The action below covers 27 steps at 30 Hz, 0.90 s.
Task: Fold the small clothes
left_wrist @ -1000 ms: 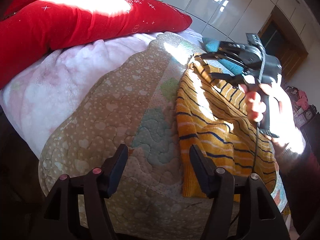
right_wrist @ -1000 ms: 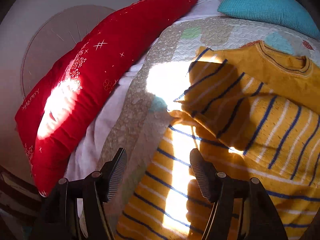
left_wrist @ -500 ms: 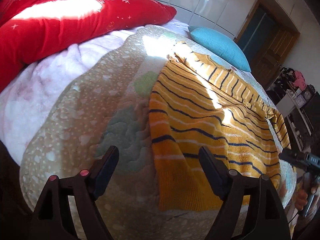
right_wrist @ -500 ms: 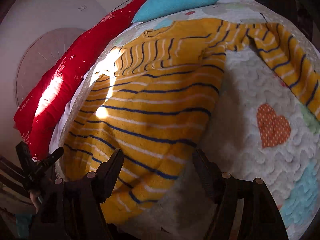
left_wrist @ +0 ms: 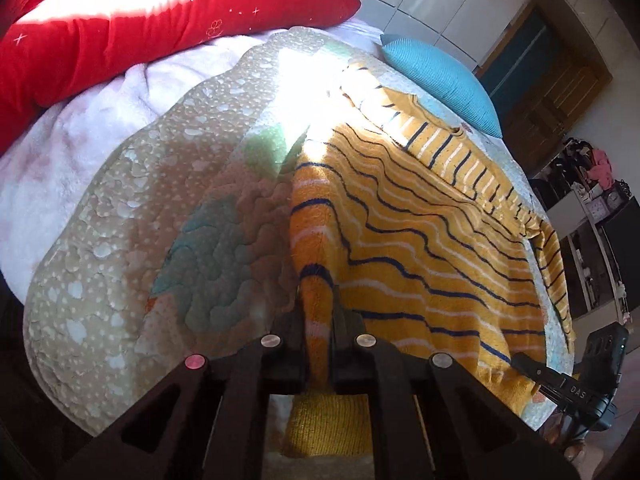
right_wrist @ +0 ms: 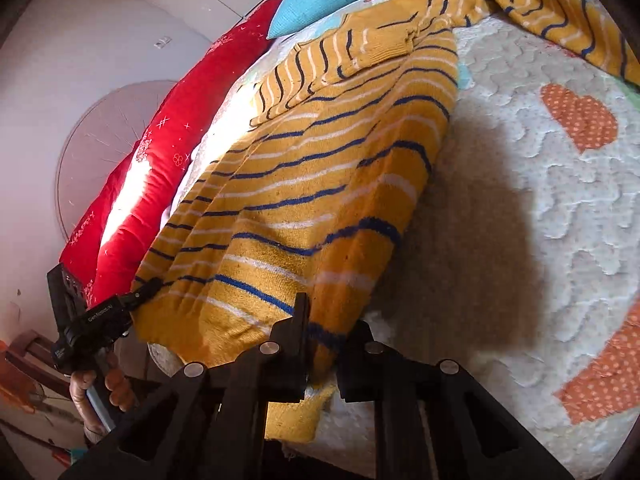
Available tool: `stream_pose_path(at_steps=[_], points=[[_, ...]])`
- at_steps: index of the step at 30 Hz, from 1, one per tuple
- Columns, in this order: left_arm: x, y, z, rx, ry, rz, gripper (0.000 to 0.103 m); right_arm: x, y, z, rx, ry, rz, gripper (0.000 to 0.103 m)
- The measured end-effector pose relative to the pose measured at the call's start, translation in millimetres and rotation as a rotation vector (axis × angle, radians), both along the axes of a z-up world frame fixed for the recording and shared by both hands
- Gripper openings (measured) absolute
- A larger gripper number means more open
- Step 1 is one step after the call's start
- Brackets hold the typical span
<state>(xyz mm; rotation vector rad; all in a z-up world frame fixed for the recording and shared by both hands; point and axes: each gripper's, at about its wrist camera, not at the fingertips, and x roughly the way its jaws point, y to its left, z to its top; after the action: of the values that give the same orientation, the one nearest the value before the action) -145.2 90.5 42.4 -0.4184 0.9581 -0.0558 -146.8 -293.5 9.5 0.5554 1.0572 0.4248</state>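
Note:
A yellow sweater (left_wrist: 420,240) with navy and white stripes lies spread on a quilted bedspread (left_wrist: 160,216). My left gripper (left_wrist: 318,308) is shut on the sweater's hem at its near left corner. My right gripper (right_wrist: 326,320) is shut on the hem at the other near corner of the sweater (right_wrist: 312,184). One sleeve (right_wrist: 560,12) lies out to the far right in the right wrist view. The other sleeve (right_wrist: 352,56) is folded across the chest. The right gripper shows at the lower right of the left wrist view (left_wrist: 560,384), the left gripper at the lower left of the right wrist view (right_wrist: 100,316).
A long red pillow (left_wrist: 140,16) lies along the far left of the bed, a teal cushion (left_wrist: 440,76) at the head. A white fleece blanket (left_wrist: 72,152) lies under the quilt. A door and cluttered shelves (left_wrist: 592,192) stand to the right.
Both grippers have come down to the sweater's near hem and closed on its two corners. A second ago the right gripper was up by the sleeve and both were open.

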Motion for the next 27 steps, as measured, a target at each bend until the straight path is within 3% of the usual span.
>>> stream_pose_path(at_steps=[3, 7, 9, 12, 14, 20, 22, 24, 27], points=[[-24, -11, 5, -0.001, -0.008, -0.022, 0.007, -24, -22, 6, 0.024, -0.008, -0.01, 0.011], [-34, -18, -11, 0.03, 0.028, -0.042, 0.01, -45, -49, -2, 0.047, -0.015, -0.033, 0.014], [-37, -10, -12, 0.01, 0.033, -0.028, 0.015, -51, -81, 4, 0.068, -0.049, -0.139, 0.031], [-48, 5, 5, 0.014, -0.031, 0.024, 0.038, -59, -146, 12, 0.029, -0.093, -0.387, 0.06], [-58, 11, 18, 0.037, -0.084, 0.054, 0.048, -59, -190, 6, 0.024, -0.085, -0.549, 0.062], [-55, 4, 37, 0.057, -0.122, 0.037, 0.05, -41, -276, -14, 0.232, -0.095, -0.833, 0.066], [-49, -6, 36, 0.058, -0.109, 0.022, 0.05, -34, -287, -12, 0.262, -0.128, -0.892, 0.062], [-44, -18, 36, 0.058, -0.096, 0.001, 0.05, -22, -300, -9, 0.29, -0.128, -0.879, 0.007], [-39, -33, 37, 0.06, -0.099, -0.022, 0.05, -16, -319, 7, 0.218, -0.133, -0.878, 0.007]])
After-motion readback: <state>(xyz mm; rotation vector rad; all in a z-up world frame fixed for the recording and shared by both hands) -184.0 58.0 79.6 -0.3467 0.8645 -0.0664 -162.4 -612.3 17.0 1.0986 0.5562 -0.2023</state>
